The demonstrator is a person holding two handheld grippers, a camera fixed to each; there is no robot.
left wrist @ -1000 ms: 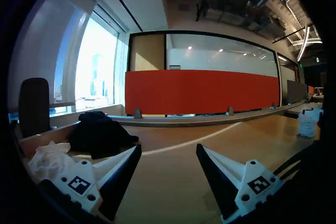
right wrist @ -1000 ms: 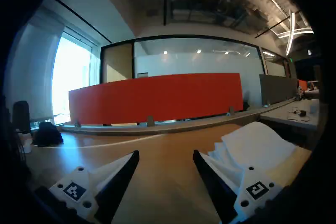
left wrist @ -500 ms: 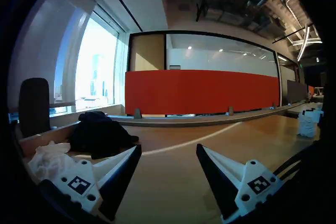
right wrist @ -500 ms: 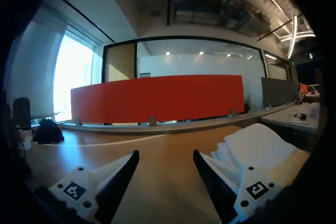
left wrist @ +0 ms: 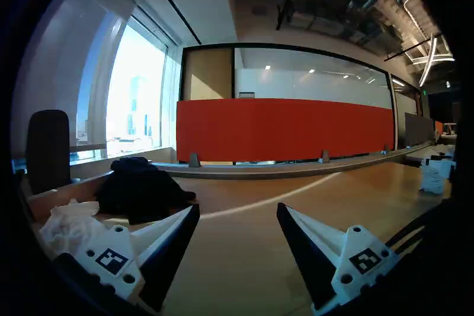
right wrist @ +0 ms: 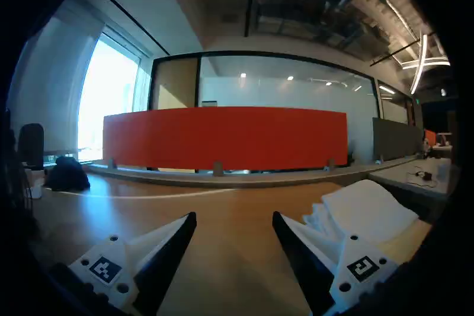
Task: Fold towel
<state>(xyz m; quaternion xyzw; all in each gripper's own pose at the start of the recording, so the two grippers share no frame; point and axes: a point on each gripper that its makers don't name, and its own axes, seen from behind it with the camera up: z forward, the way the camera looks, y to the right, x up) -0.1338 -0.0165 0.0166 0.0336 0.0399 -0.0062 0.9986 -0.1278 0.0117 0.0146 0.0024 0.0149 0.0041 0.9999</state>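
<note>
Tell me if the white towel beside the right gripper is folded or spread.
Folded: the towel sits as a flat stack, layered edges showing on its left.

Wooden desk, red divider, bright window, perhaps a dark chair

daylight from blown-out window | sharp focus | fisheye bending at edges | ceiling dim
</note>
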